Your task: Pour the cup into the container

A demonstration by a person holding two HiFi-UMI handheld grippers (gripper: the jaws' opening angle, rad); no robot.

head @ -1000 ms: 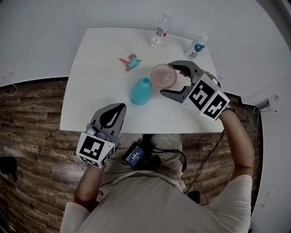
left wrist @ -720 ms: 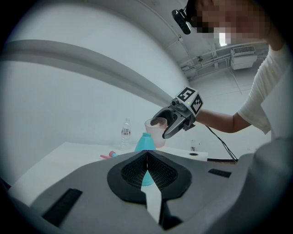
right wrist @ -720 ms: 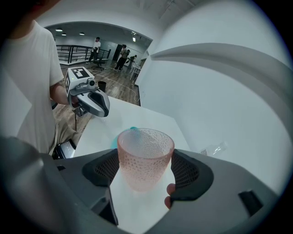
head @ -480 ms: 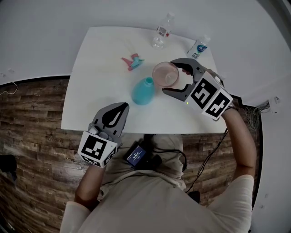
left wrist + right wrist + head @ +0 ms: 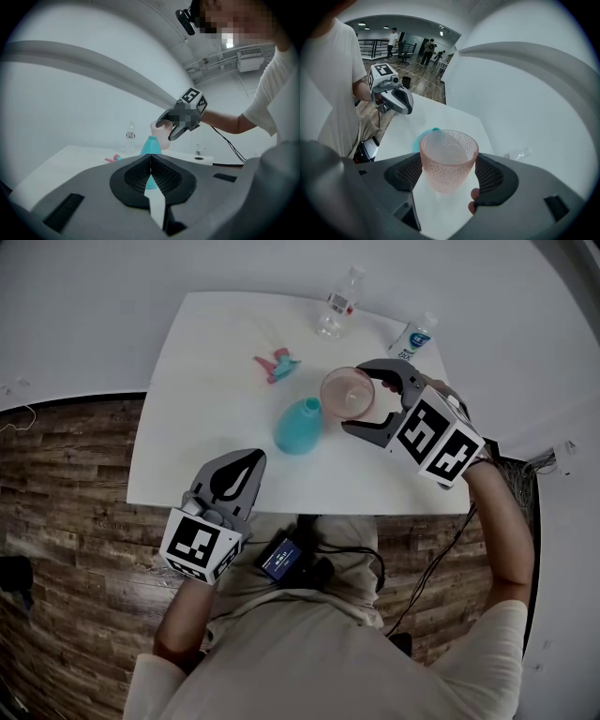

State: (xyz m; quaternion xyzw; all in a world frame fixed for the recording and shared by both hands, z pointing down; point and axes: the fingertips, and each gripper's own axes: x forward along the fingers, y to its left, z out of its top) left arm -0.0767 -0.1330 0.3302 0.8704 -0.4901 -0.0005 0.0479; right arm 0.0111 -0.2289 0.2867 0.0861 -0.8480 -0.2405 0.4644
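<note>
done: right claw (image 5: 354, 399) grips pink cup (image 5: 345, 393) aloft beside teal container (image 5: 298, 426) | left: tilt, pour | left claw (image 5: 249, 457) closed, empty

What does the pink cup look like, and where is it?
The pink cup is see-through, looks like glass or plastic, and has tiny bumps all over. It is wide at its open top and narrower below. The right gripper squeezes it from both sides and holds it in the air, nearly upright, above the white table, beside the top of the teal bottle. Nothing else touches it. I cannot tell if anything is inside.
</note>
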